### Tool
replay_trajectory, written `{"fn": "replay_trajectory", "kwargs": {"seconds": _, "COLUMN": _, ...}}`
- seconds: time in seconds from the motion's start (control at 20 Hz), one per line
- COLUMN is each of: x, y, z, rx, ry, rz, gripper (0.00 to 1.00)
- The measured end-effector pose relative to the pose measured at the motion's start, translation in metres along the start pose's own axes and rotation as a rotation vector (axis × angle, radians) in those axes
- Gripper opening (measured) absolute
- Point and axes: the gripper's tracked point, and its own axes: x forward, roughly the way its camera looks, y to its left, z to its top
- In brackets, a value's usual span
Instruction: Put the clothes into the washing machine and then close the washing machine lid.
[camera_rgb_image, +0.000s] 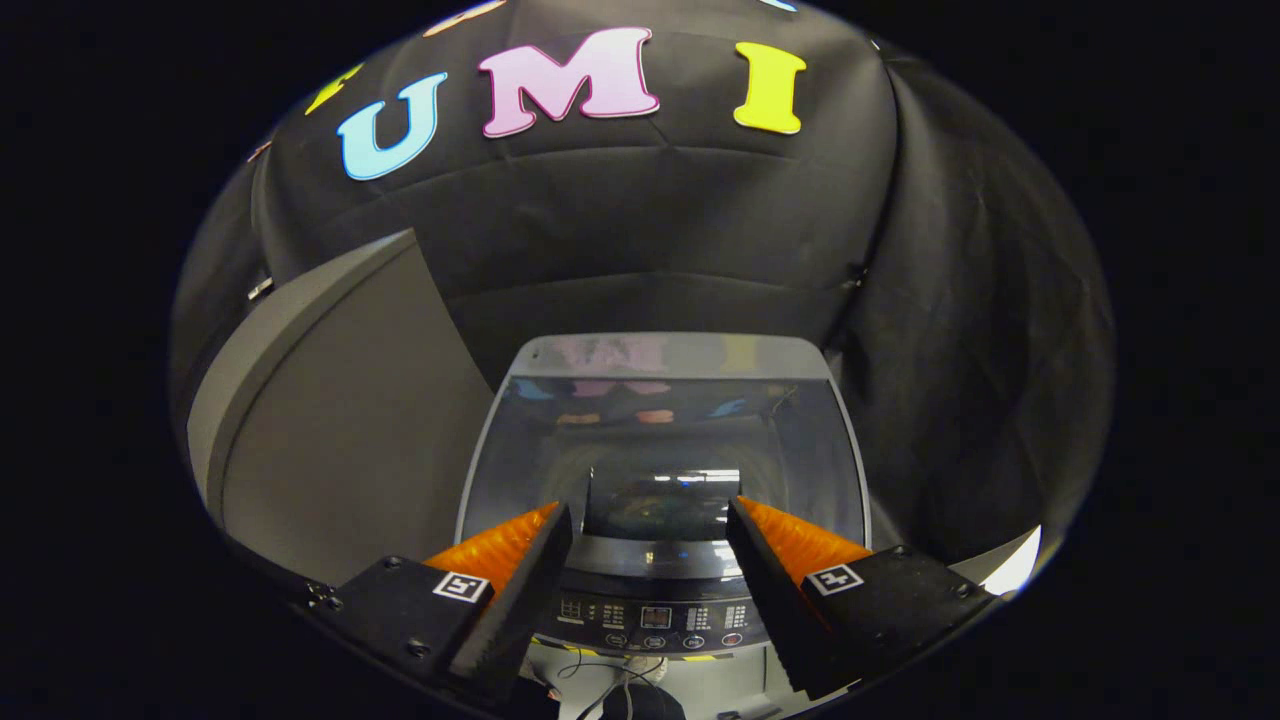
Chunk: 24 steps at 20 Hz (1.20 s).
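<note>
While spread: gripper (648, 515) above lid (665, 440).

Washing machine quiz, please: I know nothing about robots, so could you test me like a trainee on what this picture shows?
1. True or false: the washing machine lid is standing raised.
2. Which thing lies low between the two fingers of the hand-held gripper? A) a folded towel B) the control panel C) a laundry basket
3. Fill in: the hand-held gripper's fingers are spread ____ and grip nothing.

Key: 1 false, the glass lid lies flat and mirrors the wall. 2 B. 3 open.
</note>
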Motion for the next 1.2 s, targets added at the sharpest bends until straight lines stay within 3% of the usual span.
{"fn": "replay_trajectory", "kwargs": {"seconds": 0.3, "x": -0.052, "y": 0.033, "z": 0.102, "rx": 0.01, "ry": -0.245, "rz": 0.028, "gripper": 0.99}}
{"fn": "replay_trajectory", "kwargs": {"seconds": 0.6, "x": -0.124, "y": 0.08, "z": 0.174, "rx": 0.008, "ry": -0.503, "rz": 0.028, "gripper": 0.99}}
{"fn": "replay_trajectory", "kwargs": {"seconds": 0.85, "x": -0.164, "y": 0.14, "z": 0.185, "rx": 0.038, "ry": -0.577, "rz": 0.049, "gripper": 0.98}}
{"fn": "replay_trajectory", "kwargs": {"seconds": 1.2, "x": -0.191, "y": 0.262, "z": 0.157, "rx": 0.02, "ry": -0.571, "rz": 0.125, "gripper": 0.98}}
